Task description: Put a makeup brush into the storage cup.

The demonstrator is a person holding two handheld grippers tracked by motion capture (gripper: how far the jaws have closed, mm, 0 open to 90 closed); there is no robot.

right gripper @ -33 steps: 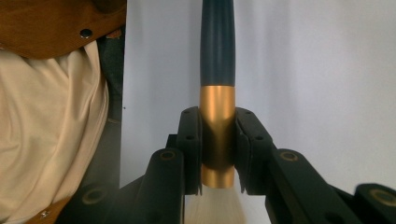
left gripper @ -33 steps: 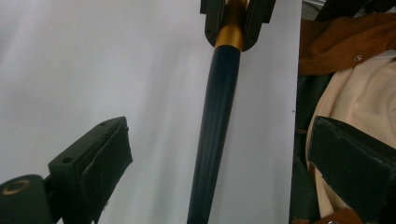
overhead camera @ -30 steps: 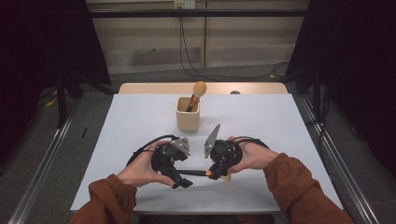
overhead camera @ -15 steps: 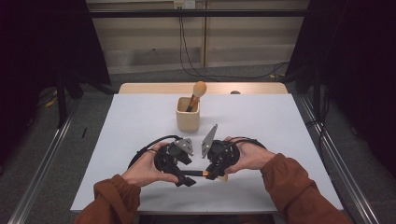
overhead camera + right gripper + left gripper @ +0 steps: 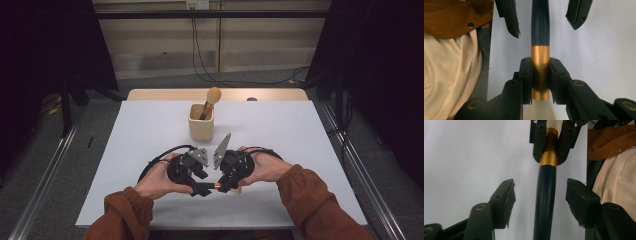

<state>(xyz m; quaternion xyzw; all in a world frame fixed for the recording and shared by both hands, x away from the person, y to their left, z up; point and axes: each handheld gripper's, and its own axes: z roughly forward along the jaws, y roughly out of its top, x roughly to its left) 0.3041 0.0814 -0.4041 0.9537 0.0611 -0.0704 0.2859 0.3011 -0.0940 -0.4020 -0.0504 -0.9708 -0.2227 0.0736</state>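
Note:
A brush with a dark handle [image 5: 545,195], gold ferrule [image 5: 540,65] and pale bristles is held level just above the table between both grippers [image 5: 214,186]. My right gripper [image 5: 540,72] is shut on the gold ferrule, its pads pressing both sides. My left gripper [image 5: 540,185] faces it with the dark handle between its jaws. Those jaws have just been closing, and a gap still shows on each side of the handle. In the high view, the left gripper [image 5: 200,189] and right gripper [image 5: 223,186] meet tip to tip near the table's front edge.
A beige cup [image 5: 201,125] stands behind the grippers at mid-table with a wooden-handled brush [image 5: 210,100] leaning in it. The white table [image 5: 300,130] spreads bare to left and right. Orange sleeves come in from the bottom edge.
The left gripper's jaws have drawn in around the brush handle. Both hands stay where they were, and the right gripper keeps its hold.

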